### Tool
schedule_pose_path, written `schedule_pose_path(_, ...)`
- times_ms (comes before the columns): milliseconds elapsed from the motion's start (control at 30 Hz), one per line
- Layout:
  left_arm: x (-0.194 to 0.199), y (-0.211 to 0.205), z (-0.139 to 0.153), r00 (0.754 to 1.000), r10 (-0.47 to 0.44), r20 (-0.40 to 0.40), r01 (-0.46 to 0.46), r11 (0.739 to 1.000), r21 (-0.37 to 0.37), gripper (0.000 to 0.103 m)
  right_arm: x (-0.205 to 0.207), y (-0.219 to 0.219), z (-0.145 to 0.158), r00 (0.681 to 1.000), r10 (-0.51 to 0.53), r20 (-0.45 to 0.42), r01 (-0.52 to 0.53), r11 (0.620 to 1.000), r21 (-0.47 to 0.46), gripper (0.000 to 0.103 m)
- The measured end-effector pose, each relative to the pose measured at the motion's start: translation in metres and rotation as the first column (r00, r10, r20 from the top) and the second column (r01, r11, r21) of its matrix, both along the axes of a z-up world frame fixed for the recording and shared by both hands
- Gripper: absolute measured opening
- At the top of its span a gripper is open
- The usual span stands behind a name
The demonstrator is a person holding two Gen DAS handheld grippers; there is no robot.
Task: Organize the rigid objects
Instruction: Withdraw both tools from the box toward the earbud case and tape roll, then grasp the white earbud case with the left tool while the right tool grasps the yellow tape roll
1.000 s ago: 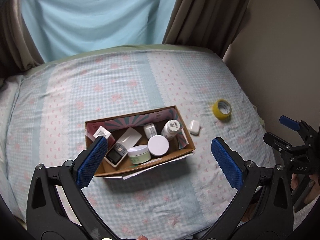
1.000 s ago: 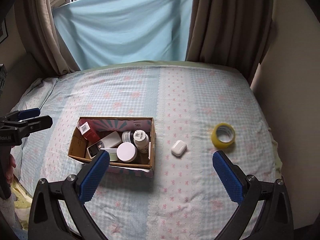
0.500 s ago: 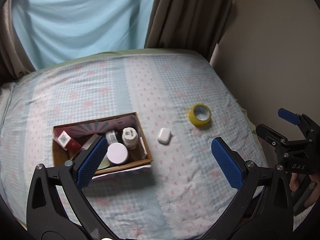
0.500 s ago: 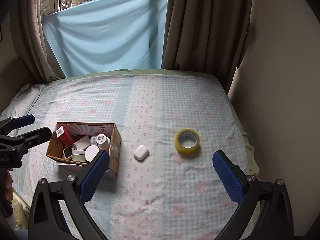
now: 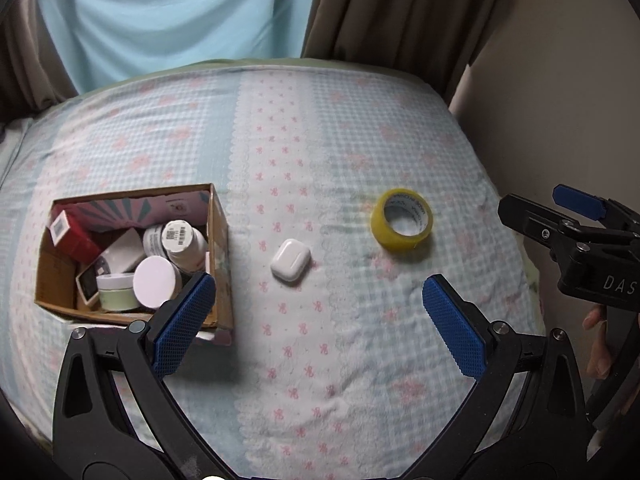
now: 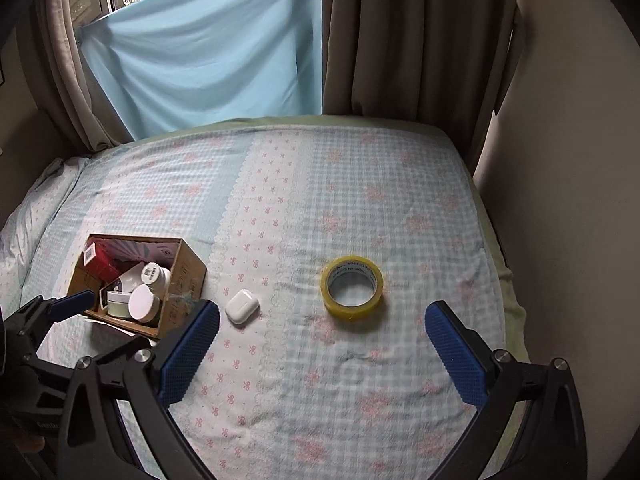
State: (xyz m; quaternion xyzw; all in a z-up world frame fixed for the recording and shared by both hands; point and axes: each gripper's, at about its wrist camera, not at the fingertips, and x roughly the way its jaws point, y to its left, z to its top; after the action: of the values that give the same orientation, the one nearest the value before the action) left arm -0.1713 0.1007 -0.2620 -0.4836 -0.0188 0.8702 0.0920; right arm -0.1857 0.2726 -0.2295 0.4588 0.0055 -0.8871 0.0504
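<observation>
Now your left claw (image 5: 319, 320) and right claw (image 6: 322, 350) both stand wide apart above the bed (image 6: 360, 200), holding nothing; the earbud case (image 5: 291, 265) lies between the cardboard box (image 5: 219, 240) and the yellow tape roll (image 5: 401, 226).

Our left gripper (image 5: 318, 320) and right gripper (image 6: 322, 350) share black angular plastic frames, silver screws at the pivots and blue ridged fingertip pads (image 5: 182, 328). White letters "DAS" mark one body.

open tongs (image 5: 318, 316), earbud case (image 5: 291, 259), tape roll (image 5: 401, 225)
</observation>
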Motion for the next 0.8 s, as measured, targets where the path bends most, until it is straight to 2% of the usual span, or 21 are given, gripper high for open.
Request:
schedule_pose_path(133,-0.023,0.019,-0.058,0.999,0.038,0.018,-0.037,0.998,-0.056,0.103,-0.026,0.011,-0.05,0.999,0.039,0.015,-0.039,0.999,0.007,0.103)
schedule_pose_path(300,-0.052,0.021,-0.141,0.986,0.147,0.078,-0.144,0.989,-0.041,0.103,-0.052,0.021,-0.123,0.998,0.039,0.058,-0.039,0.999,-0.01,0.103)
schedule_pose_path(400,-0.063,0.021,-0.176,0.97,0.229,0.08,-0.225,0.973,-0.054,0.103,-0.064,0.026,-0.162,0.997,0.03,0.078,-0.028,0.999,-0.028,0.103)
schedule_pose_path(500,-0.074,0.019,-0.197,0.956,0.288,0.055,-0.282,0.956,-0.085,0.102,-0.072,0.026,-0.192,0.996,0.013,0.091,-0.011,1.0,-0.023,0.103)
schedule_pose_path(567,-0.082,0.017,-0.207,0.948,0.313,0.056,-0.308,0.948,-0.078,0.102,-0.078,0.026,-0.209,0.995,-0.005,0.098,0.008,1.0,-0.028,0.103)
schedule_pose_path(700,-0.096,0.018,-0.222,0.937,0.344,0.061,-0.339,0.937,-0.08,0.099,-0.089,0.025,-0.228,0.995,-0.049,0.087,0.052,0.998,-0.036,0.103)
schedule_pose_path(767,-0.1,0.021,-0.222,0.934,0.356,0.039,-0.351,0.932,-0.086,0.099,-0.095,0.023,-0.232,0.995,-0.07,0.076,0.073,0.997,-0.035,0.103)
schedule_pose_path(800,-0.101,0.022,-0.222,0.932,0.361,0.029,-0.357,0.93,-0.087,0.094,-0.098,0.022,-0.233,0.994,-0.08,0.068,0.082,0.996,-0.034,0.103)
